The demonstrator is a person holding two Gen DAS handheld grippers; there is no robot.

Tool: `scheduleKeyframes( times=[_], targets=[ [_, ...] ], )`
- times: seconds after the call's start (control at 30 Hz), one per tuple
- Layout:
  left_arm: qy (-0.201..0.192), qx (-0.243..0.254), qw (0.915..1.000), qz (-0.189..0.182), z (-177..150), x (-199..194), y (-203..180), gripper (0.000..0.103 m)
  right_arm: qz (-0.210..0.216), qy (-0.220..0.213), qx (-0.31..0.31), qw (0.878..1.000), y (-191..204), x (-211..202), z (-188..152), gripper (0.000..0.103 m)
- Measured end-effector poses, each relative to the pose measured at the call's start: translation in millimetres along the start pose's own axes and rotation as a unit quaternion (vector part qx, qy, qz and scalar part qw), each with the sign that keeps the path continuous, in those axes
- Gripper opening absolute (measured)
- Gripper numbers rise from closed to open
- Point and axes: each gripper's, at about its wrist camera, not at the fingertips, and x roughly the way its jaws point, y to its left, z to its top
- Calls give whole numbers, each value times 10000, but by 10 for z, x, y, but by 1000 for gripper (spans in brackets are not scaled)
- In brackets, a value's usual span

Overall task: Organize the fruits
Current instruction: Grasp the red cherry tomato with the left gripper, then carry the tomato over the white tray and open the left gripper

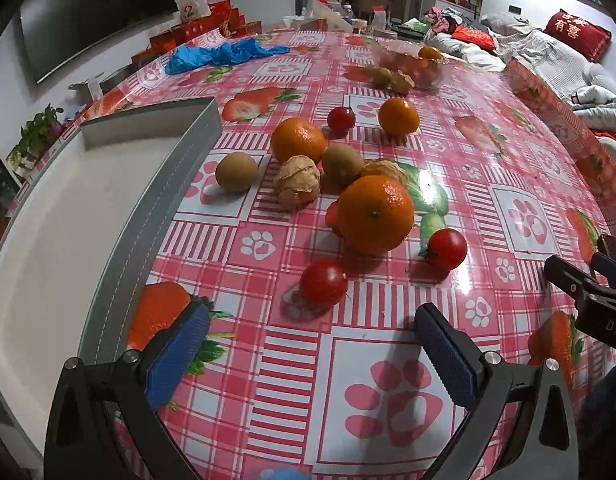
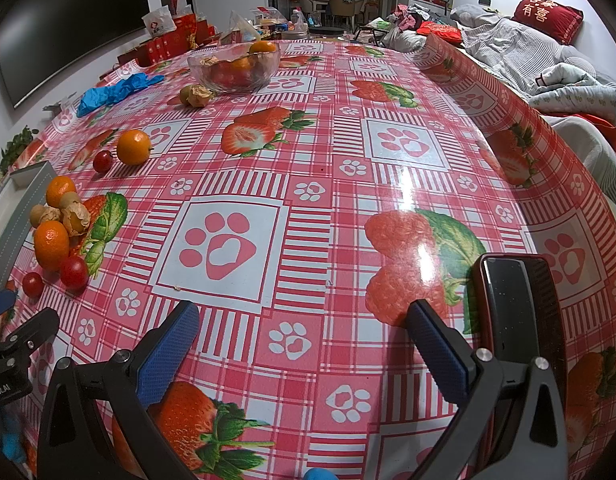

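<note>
The table (image 1: 387,360), under a pink strawberry-and-paw oilcloth, carries a white tray (image 1: 68,240) left of the left claw, loose mandarins (image 1: 375,214), cherry tomatoes (image 1: 323,282) and husked fruits, perhaps physalis (image 1: 298,184), ahead of it, and a glass bowl (image 2: 234,66) farther off.

Loose oranges (image 1: 375,214): three on the tablecloth
Cherry tomatoes (image 1: 323,282): three loose
Husked physalis (image 1: 298,181): at least three
Smooth brown-green fruits (image 1: 236,171): three
Glass bowls (image 2: 234,67): one
White trays (image 1: 68,216): one

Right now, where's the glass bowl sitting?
The glass bowl sits at the table's far end, upper left in the right wrist view, with a husked fruit just in front and the blue gloves to its left.
</note>
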Motion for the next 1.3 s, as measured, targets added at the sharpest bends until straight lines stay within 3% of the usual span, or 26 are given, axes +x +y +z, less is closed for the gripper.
scheduleKeyframes(
  times=[0.13,0.27,0.33,0.4,0.63,0.87,1.03,1.3],
  targets=[
    [396,74,9992,-33,105,103,11,103,4,-1,3,10000,4,-1,1,103],
    [284,251,9991,196,121,95,-33,102,0,0,0,10000,1,-3,2,103],
    [240,206,9995,-5,125,71,-32,82,1,1,1,10000,1,-3,2,103],
    [273,185,9994,-76,161,64,-37,73,2,1,1,10000,3,-2,2,103],
    [222,299,9990,-230,215,40,-105,24,-4,3,-2,10000,4,-1,1,103],
    [218,79,9990,-390,104,-45,38,23,130,128,-46,9998,37,-91,-12,103],
    [191,-108,9989,-414,19,-158,190,23,961,230,-528,9937,469,-85,28,103],
    [-53,-303,9987,-395,-33,-473,431,22,1189,244,-1245,9848,1169,37,166,99]
  ],
)
